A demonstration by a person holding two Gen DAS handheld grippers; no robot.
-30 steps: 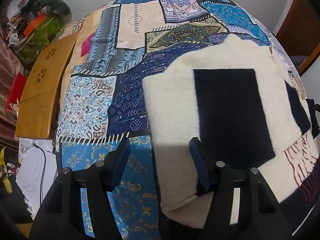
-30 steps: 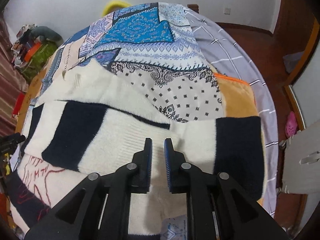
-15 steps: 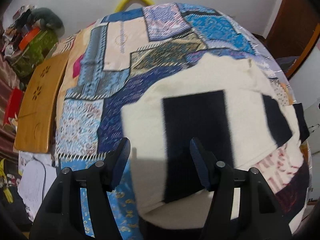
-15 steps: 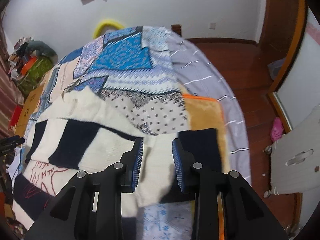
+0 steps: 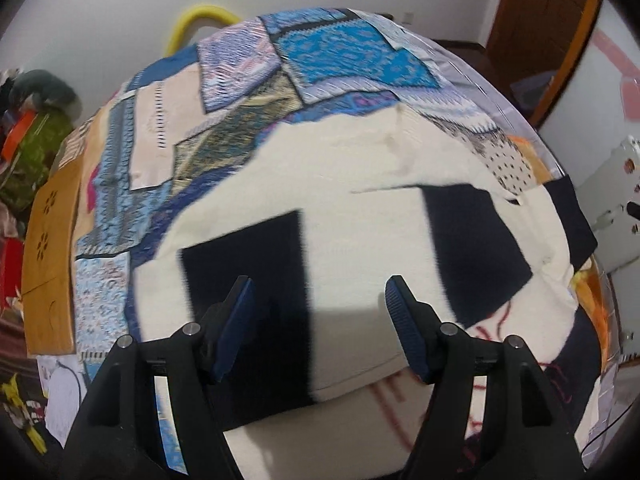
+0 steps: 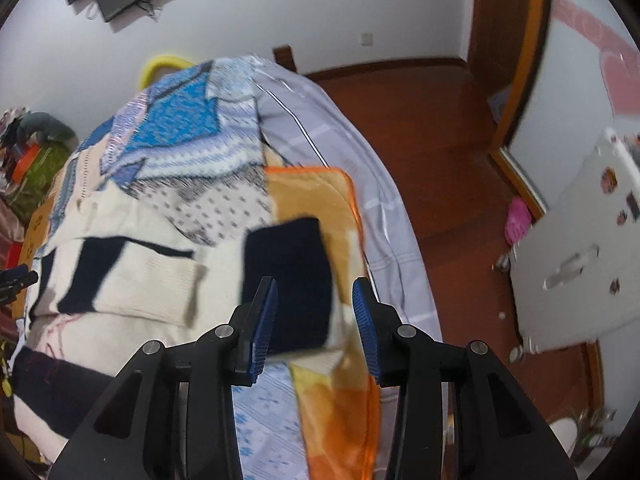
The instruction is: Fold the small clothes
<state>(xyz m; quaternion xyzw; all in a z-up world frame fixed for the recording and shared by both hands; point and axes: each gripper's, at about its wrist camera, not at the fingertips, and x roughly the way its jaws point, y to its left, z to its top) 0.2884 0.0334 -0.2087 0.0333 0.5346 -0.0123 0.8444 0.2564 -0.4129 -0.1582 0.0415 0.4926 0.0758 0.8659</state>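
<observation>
Both grippers had let go: the right gripper point(image 6: 314, 316), pinched nearly together a second earlier, was opening empty above the sweater's navy cuff point(image 6: 286, 276), and the left gripper point(image 5: 320, 322) was opening empty too. The cream-and-navy sweater point(image 5: 360, 184) lay on the patchwork bedspread point(image 5: 240, 92), its sleeves apparently folded across. No containers showed.

A cream sweater point(image 5: 360, 184) with navy rectangular blocks was laid over a patchwork bedspread point(image 5: 320, 52) printed in blue, beige and white. An orange blanket point(image 6: 320, 188) and a grey striped sheet point(image 6: 352, 152) were seen beside it.
</observation>
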